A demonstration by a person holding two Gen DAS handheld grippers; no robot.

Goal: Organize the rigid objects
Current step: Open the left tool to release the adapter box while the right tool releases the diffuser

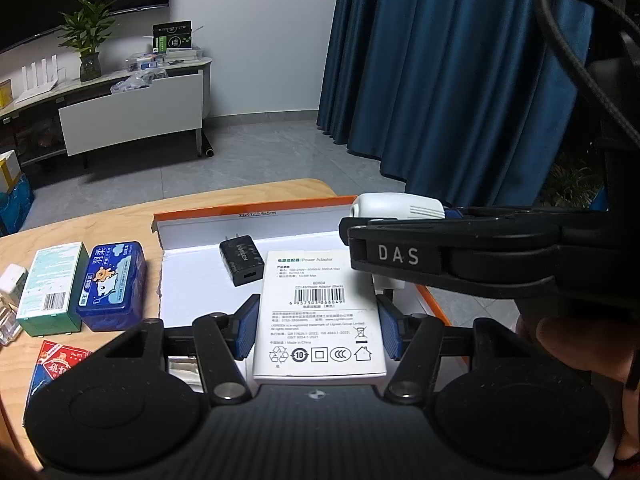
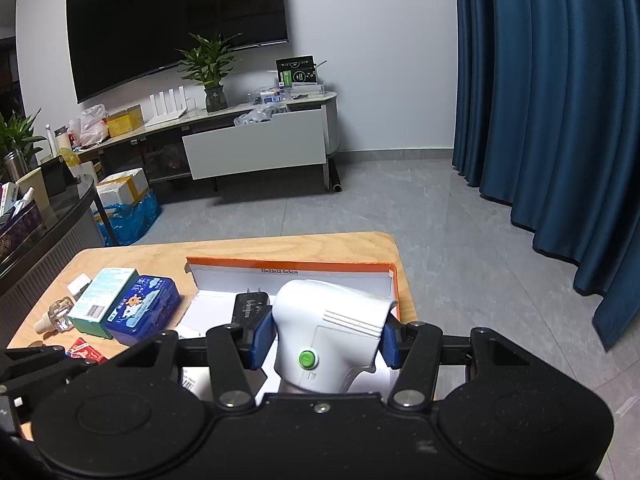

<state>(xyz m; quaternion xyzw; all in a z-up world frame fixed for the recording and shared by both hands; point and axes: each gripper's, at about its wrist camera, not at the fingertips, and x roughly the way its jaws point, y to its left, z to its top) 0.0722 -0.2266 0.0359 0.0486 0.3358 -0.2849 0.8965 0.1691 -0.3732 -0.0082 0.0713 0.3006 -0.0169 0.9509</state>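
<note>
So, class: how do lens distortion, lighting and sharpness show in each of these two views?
Left wrist view: strong fisheye bending of the table edge, dim room light, print on the white box stays sharp. Right wrist view: curtain bows, black screen shows faint glare, white device crisp.

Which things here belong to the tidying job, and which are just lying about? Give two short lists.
Part of the job:
left gripper holding the white adapter box
right gripper holding the white gadget
orange-edged box
black charger
blue tin
green carton

Just lying about:
television
potted plant
blue curtain
</note>
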